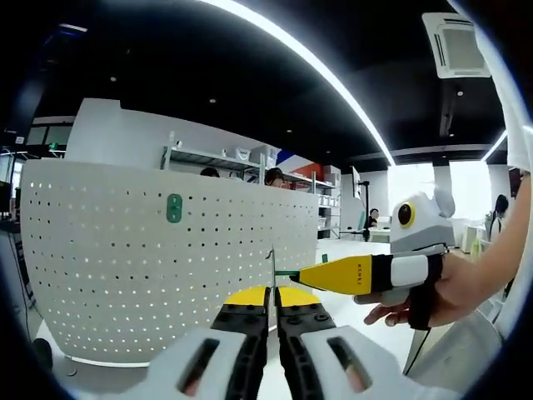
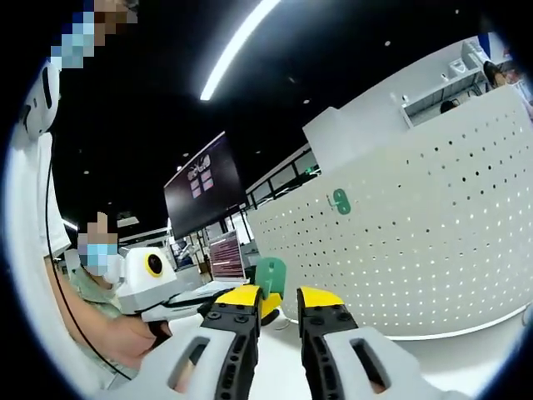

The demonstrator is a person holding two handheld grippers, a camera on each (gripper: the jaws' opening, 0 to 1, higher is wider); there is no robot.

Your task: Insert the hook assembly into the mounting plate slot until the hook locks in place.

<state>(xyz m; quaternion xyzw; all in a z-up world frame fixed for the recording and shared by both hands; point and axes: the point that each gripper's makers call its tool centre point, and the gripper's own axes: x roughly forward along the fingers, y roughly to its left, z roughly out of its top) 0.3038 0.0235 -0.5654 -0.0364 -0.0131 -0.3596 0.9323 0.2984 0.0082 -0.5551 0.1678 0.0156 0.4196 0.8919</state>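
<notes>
A green hook [image 1: 173, 208] sits upright on the white perforated mounting plate [image 1: 125, 275].

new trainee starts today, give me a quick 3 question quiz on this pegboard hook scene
1. True or false: a green mounting plate is already fixed on the white pegboard.
2. In the left gripper view, the left gripper has its jaws: A) wide apart with nothing between them, B) closed on a thin metal hook, C) pressed flat on the pegboard.
3. Fill in: in the left gripper view, the right gripper comes in from the ____ side, with a hand holding it.

Key: 1 true; 2 B; 3 right.
</notes>
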